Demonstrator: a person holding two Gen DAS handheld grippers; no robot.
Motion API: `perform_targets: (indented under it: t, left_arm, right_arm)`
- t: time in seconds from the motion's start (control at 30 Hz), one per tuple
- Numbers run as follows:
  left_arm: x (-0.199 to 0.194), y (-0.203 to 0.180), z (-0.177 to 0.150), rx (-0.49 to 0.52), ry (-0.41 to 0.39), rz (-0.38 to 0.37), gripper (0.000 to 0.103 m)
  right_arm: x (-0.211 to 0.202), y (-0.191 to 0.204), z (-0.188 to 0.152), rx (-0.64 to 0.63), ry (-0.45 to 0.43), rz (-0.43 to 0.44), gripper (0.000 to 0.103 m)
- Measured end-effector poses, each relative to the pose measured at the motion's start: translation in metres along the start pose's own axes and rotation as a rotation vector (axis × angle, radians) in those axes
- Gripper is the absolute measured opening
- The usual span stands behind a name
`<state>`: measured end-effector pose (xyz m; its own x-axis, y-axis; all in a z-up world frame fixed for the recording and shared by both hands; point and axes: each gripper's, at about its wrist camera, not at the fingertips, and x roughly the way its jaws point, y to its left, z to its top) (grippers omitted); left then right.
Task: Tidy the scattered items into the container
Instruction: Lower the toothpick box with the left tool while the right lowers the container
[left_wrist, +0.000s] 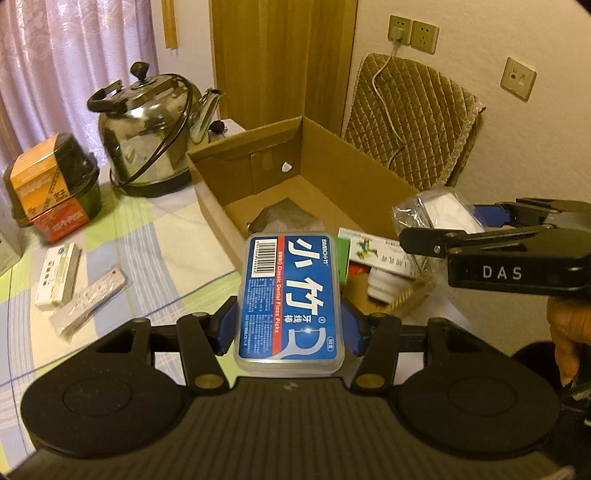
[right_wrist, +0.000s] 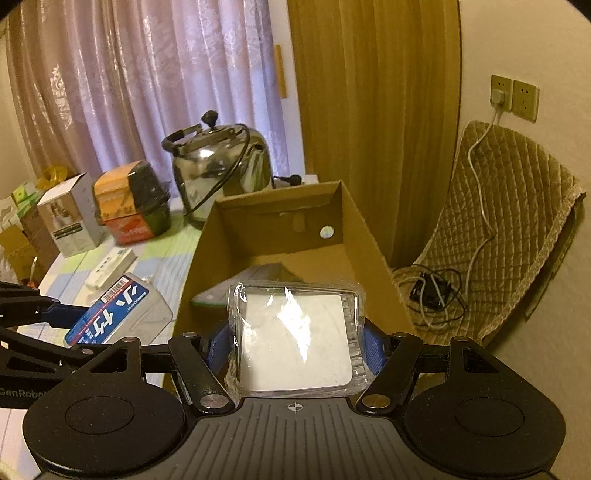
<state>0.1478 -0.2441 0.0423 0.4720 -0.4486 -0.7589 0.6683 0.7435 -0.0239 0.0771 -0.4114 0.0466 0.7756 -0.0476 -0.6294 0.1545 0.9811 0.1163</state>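
Cardboard box (right_wrist: 369, 258) (open-topped) — both grippers loaded.

The box (left_wrist: 314, 173) stood on the table (left_wrist: 177, 266), with the kettle (left_wrist: 155, 125) behind it to the left. Left of the kettle sat a bowl (left_wrist: 55, 181). Two packets (left_wrist: 59, 275) lay before the bowl. A chair (left_wrist: 413, 122) stood right of the box.

Steel kettle (left_wrist: 155, 133), quilted chair (left_wrist: 413, 125), pink curtains (right_wrist: 140, 85).

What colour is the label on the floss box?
Blue with a red stripe, clearest in the left wrist view: floss box.
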Motion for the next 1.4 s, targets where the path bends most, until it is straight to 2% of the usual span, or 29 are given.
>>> perform_targets:
  t: [0.3, 0.6, 1.1, 1.4]
  left_arm:
    - [0.033, -0.006, 0.039, 0.012, -0.019, -0.044, 0.051]
    - [0.066, -0.014, 0.047, 0.003, 0.007, -0.078, 0.051]
    - [0.104, 0.007, 0.071, -0.027, 0.007, -0.023, 0.051]
    - [0.132, 0.007, 0.061, 0.019, 0.063, 0.003, 0.052]
  right_arm:
    - [0.015, -0.019, 0.011, 0.011, -0.001, -0.017, 0.072]
    - [0.025, -0.034, 0.006, 0.035, 0.008, -0.026, 0.072]
    - [0.036, -0.037, 0.007, 0.028, 0.016, -0.018, 0.072]
    - [0.043, -0.037, 0.005, 0.024, 0.028, -0.018, 0.072]
